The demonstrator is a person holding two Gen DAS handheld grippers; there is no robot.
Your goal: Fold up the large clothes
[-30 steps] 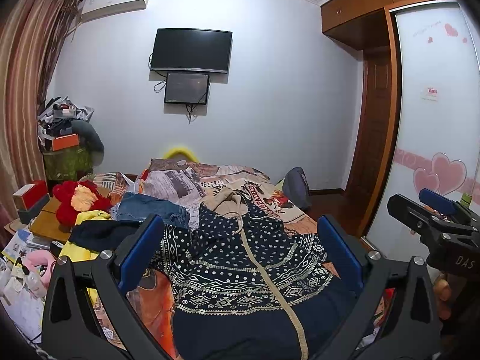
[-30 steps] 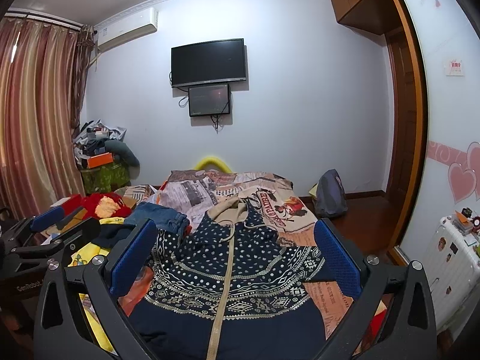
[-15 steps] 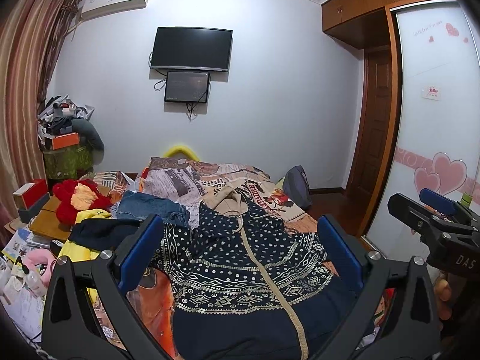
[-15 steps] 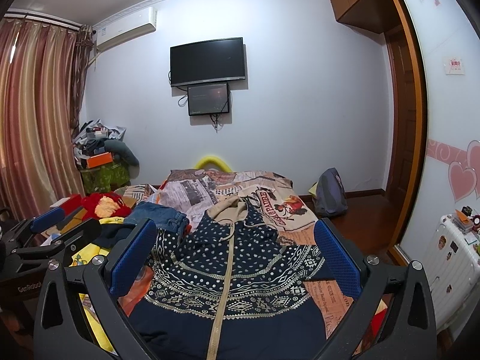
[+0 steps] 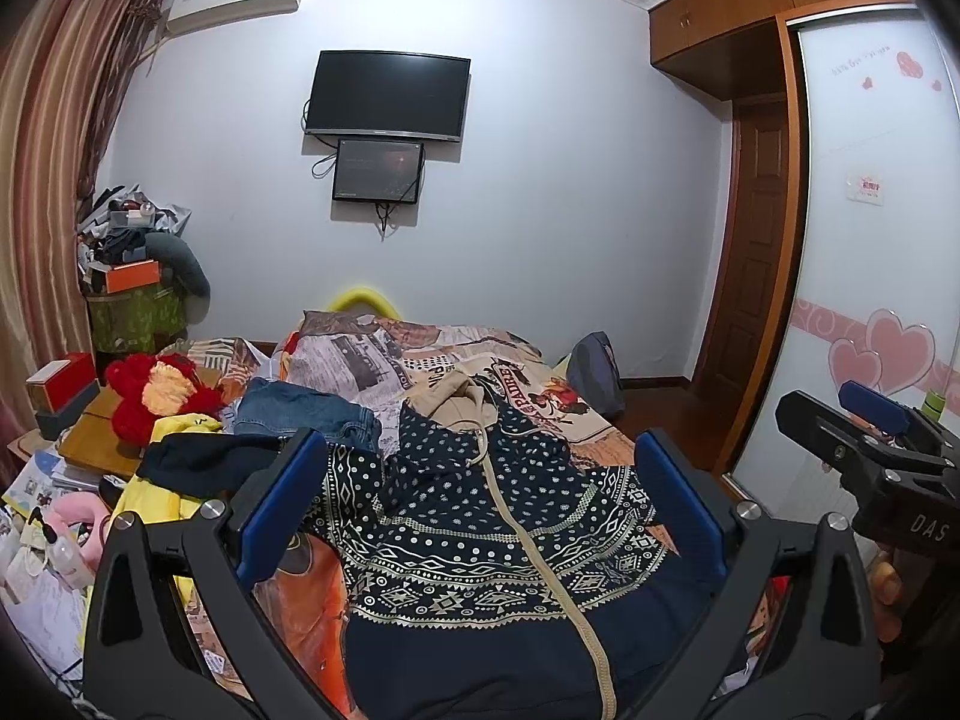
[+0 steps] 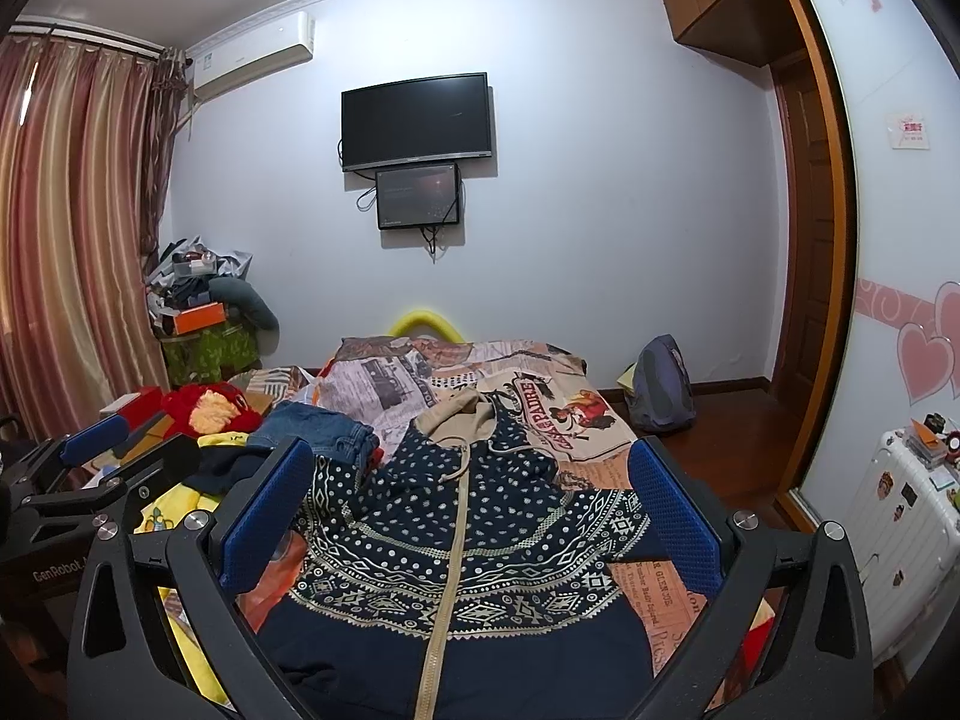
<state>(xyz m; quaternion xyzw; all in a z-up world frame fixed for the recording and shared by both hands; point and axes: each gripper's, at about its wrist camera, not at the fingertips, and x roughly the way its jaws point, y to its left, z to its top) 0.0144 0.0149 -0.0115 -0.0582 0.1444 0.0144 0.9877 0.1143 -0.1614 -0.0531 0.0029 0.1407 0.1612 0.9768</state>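
A navy hoodie (image 5: 480, 534) with white dot and diamond patterns, a beige zipper and a beige hood lies spread front up on the bed; it also shows in the right wrist view (image 6: 456, 546). My left gripper (image 5: 480, 498) hangs open and empty above the hoodie's chest. My right gripper (image 6: 468, 498) is open and empty above the same garment, a little to the right. Each gripper appears at the edge of the other's view, the right one (image 5: 870, 438) and the left one (image 6: 102, 462).
The bed (image 6: 540, 402) has a printed cover. Folded jeans (image 5: 300, 414), a dark garment (image 5: 204, 462), yellow cloth and a red plush toy (image 5: 156, 396) crowd the left side. A backpack (image 6: 663, 384) sits on the floor right, a white suitcase (image 6: 906, 528) nearer right.
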